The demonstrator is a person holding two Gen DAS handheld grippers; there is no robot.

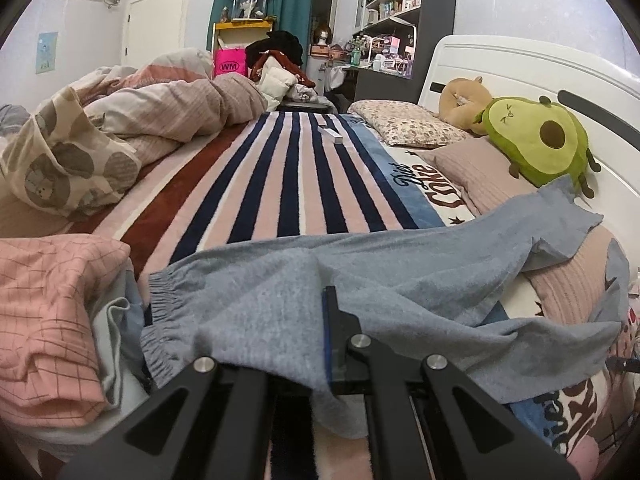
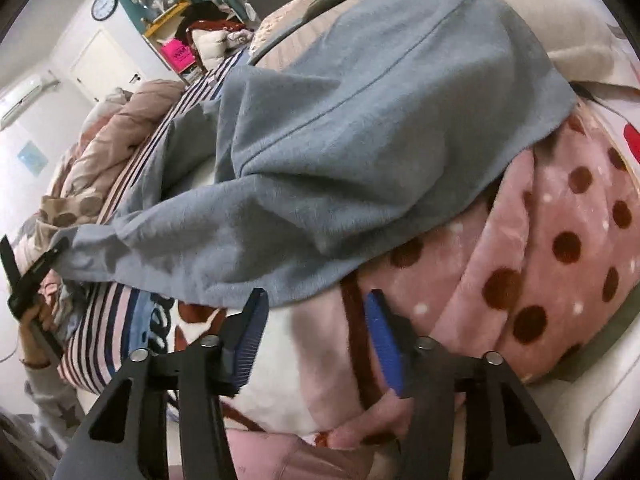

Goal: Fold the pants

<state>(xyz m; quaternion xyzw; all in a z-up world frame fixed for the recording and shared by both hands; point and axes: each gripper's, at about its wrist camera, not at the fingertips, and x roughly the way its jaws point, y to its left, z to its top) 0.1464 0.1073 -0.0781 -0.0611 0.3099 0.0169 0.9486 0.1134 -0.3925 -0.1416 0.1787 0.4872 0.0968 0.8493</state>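
Grey-blue pants [image 1: 400,272] lie across the striped blanket [image 1: 280,184] on the bed, with the elastic waistband [image 1: 160,312] at the left and the legs running right over a pillow. My left gripper [image 1: 320,344] is shut on the pants fabric near the waist; cloth covers its left finger. In the right wrist view the pants [image 2: 340,152] drape over a pink polka-dot cushion [image 2: 540,248]. My right gripper [image 2: 316,340] is open and empty just below the hem edge. The left gripper [image 2: 28,272] shows at the far left holding the waist end.
A crumpled duvet [image 1: 132,120] lies at the back left. Folded pink checked clothes [image 1: 52,320] sit at the left. An avocado plush [image 1: 536,140], pillows and the white headboard [image 1: 520,72] are at the right. A small white box [image 1: 330,134] lies on the blanket.
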